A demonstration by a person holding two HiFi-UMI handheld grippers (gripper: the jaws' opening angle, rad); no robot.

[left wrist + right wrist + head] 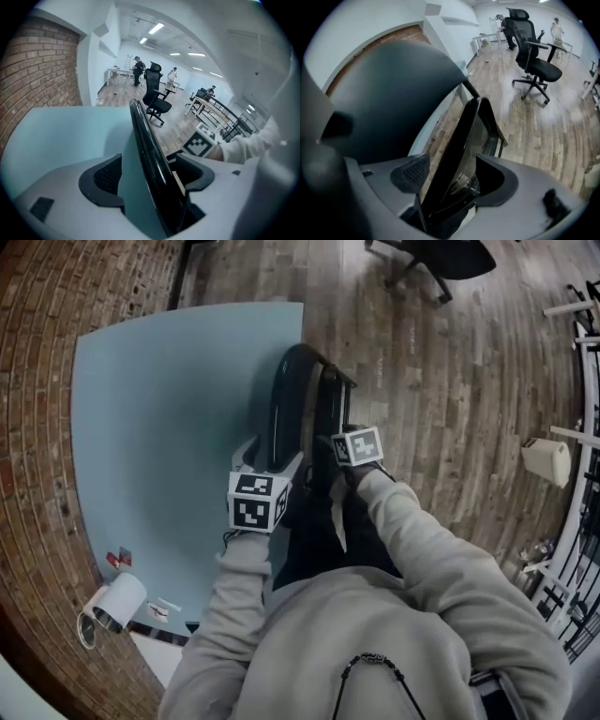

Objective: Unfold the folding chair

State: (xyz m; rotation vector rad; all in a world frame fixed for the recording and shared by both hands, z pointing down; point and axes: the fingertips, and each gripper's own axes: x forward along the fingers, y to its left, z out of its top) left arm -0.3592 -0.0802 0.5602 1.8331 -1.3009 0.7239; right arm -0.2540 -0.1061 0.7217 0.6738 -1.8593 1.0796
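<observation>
At the far left, a brick wall point(37, 381) is seen, and beside it a pale blue sheet point(159, 409) is laid on the wooden floor point(450, 381). At the sheet's right edge the folding chair point(286, 409) is stood upright, folded flat. Its black top edge is placed between the jaws of the left tongs point(150, 168), which are released. Another black part of it is placed inside the right tongs point(450, 176), also released. Further right, an office chair point(441, 259) is seen.
</observation>
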